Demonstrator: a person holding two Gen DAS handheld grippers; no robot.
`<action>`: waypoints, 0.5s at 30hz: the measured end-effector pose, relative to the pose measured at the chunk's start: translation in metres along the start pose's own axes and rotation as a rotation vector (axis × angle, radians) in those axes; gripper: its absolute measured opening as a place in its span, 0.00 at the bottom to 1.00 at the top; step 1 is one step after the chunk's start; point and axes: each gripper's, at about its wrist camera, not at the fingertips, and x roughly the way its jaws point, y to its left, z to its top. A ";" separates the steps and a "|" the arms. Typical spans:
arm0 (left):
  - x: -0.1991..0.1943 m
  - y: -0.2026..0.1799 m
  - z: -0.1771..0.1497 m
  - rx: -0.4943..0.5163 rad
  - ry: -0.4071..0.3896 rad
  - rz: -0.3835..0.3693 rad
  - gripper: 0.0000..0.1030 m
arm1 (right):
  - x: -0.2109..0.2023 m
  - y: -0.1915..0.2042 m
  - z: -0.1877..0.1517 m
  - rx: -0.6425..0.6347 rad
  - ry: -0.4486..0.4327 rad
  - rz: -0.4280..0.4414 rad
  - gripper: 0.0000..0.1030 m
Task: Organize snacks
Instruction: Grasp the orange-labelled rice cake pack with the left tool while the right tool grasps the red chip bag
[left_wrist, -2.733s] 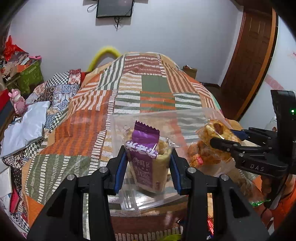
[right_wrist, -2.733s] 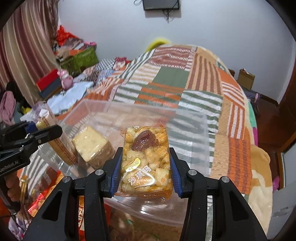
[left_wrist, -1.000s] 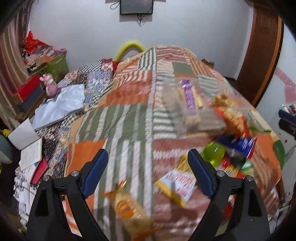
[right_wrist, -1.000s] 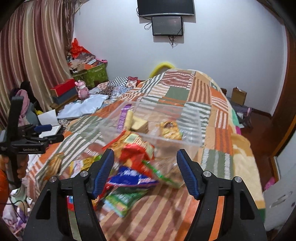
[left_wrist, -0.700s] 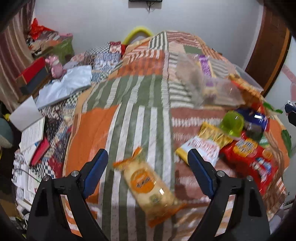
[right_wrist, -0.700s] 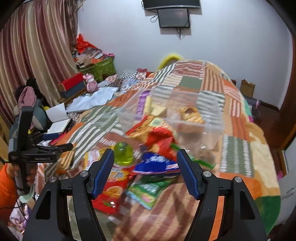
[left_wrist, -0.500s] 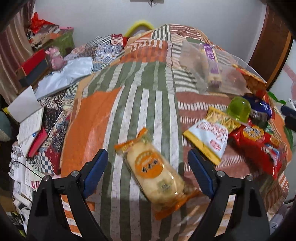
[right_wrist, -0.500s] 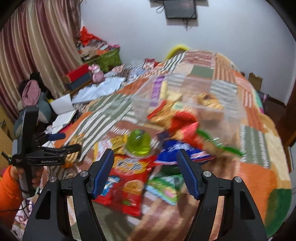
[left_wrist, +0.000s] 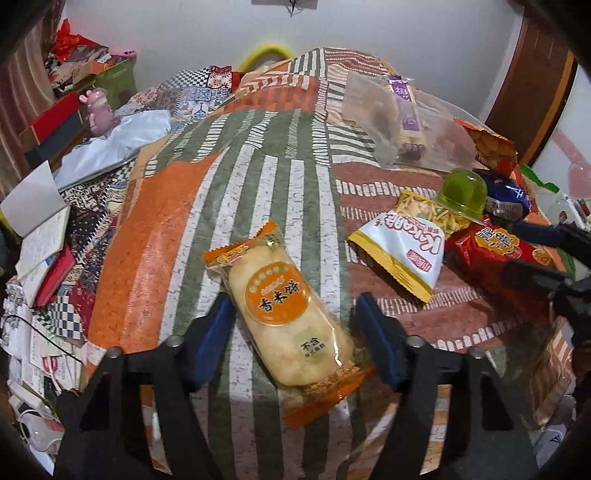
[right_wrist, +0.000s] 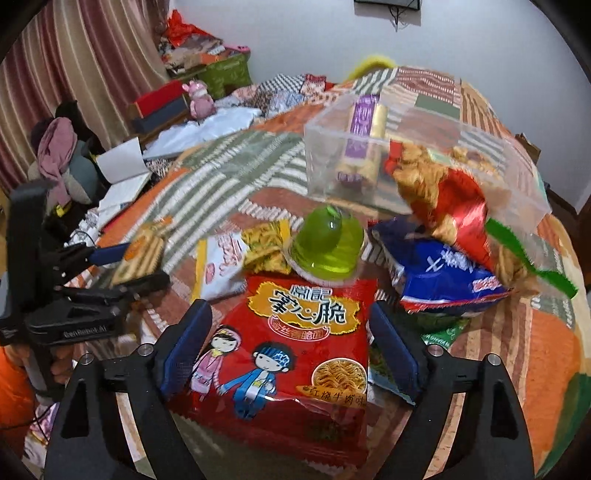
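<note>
An orange rice-cracker packet lies on the striped quilt between the jaws of my left gripper. The jaws are closing, and a thin gap still shows beside the pads. My right gripper straddles a red noodle-snack bag; its jaws are opening and stand clear of the bag's edges. A clear plastic box behind the pile holds a purple-wrapped bar and a golden puffed snack. The right wrist view also has the left gripper around the cracker packet at left.
A green jelly cup rests on the red bag's far end. A white-and-yellow snack bag, a blue bag and a red-orange bag crowd the pile. Books and clutter lie off the bed's left edge.
Both grippers left the box, where the purple bar and golden snack now lie, and sank toward the quilt. The left jaws narrowed around the cracker packet; the right jaws widened over the red bag.
</note>
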 end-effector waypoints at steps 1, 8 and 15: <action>0.001 0.000 0.000 -0.004 0.002 -0.008 0.56 | 0.002 -0.002 -0.001 0.013 0.006 0.009 0.86; 0.002 -0.007 0.000 0.008 -0.009 -0.024 0.40 | 0.008 -0.001 -0.007 0.031 0.035 0.030 0.89; -0.005 -0.007 0.003 -0.002 -0.030 -0.026 0.35 | 0.016 0.003 -0.007 -0.006 0.041 0.004 0.81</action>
